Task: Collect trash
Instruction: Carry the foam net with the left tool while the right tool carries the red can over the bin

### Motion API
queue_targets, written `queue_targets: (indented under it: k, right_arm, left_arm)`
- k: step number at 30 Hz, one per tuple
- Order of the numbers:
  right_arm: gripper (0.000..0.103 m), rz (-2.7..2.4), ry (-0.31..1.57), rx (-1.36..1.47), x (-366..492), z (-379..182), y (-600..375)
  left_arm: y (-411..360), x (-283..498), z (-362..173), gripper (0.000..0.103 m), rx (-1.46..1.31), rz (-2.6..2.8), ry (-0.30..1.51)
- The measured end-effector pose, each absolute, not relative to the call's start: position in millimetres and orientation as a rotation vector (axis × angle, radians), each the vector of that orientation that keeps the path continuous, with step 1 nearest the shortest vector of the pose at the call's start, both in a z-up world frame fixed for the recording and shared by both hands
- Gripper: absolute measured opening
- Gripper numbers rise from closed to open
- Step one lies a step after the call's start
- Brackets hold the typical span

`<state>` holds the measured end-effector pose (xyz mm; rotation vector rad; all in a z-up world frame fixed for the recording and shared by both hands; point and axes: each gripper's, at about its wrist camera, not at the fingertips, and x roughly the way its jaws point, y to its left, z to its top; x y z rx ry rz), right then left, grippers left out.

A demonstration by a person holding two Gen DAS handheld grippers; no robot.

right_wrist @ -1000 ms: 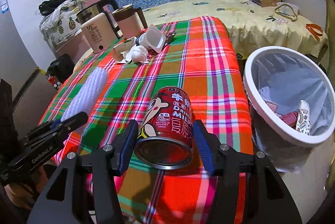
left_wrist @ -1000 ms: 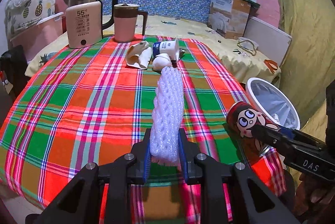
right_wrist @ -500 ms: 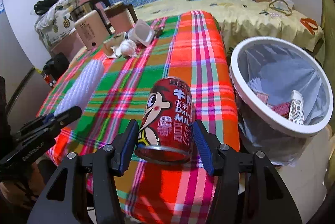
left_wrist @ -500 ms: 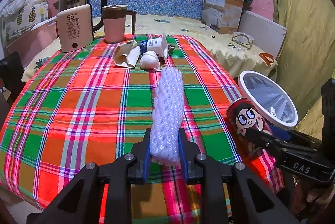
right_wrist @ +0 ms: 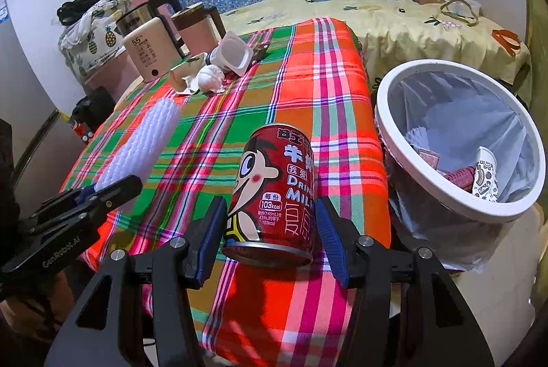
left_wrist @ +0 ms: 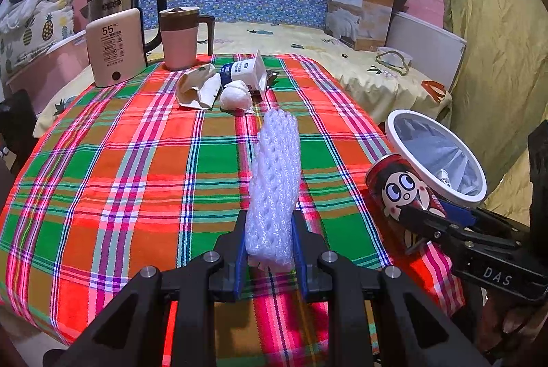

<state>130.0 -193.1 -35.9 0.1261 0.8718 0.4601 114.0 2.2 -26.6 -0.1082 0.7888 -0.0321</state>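
My left gripper (left_wrist: 269, 255) is shut on a white foam net sleeve (left_wrist: 275, 185) and holds it above the plaid tablecloth (left_wrist: 137, 168); the sleeve also shows in the right wrist view (right_wrist: 144, 144). My right gripper (right_wrist: 270, 238) is shut on a red milk can (right_wrist: 277, 192) with a cartoon face, held above the table's right edge; the can also shows in the left wrist view (left_wrist: 400, 192). A white trash bin (right_wrist: 404, 79) with a liner stands just right of the table and holds some trash. A crumpled paper, a tissue ball (left_wrist: 234, 98) and a yogurt cup (left_wrist: 246, 75) lie at the far end.
A kettle (left_wrist: 116, 48) and a pink jug (left_wrist: 179, 38) stand at the table's far left. A bed with a yellow sheet (left_wrist: 308, 41) and a cardboard box (left_wrist: 363, 12) lies behind. A yellow curtain (left_wrist: 496, 41) hangs at the right.
Both grippers have pulled back and risen slightly with their loads. The can has tilted more upright and moved closer to the bin.
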Motion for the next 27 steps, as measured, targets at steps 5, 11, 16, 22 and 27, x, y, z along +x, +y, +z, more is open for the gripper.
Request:
queue_targets:
  k: [5,11,16,22,27]
  right_arm:
    - [0.055,0.463,0.846,0.136,128.1,-28.9,-196.6]
    - [0.055,0.463,0.827,0.155,128.6,-23.4,-202.1]
    - [0.055,0.447,0.806,0.167,130.0,-17.1,-209.7]
    - [0.055,0.401,0.779,0.182,130.6,-11.2,-227.8]
    - [0.055,0.349,0.764,0.200,131.7,-9.7,-247.3]
  left_arm:
    - [-0.8,114.4,-25.2,0.023,-0.105,-0.035,0.786]
    - [-8.5,117.1,-21.0,0.023,-0.094,-0.049,0.779]
    - [-20.6,122.1,-16.5,0.023,-0.079,-0.077,0.767]
    - [-42.2,132.7,-11.3,0.023,-0.057,-0.124,0.756]
    - [-65.7,144.1,-7.1,0.023,-0.043,-0.179,0.748]
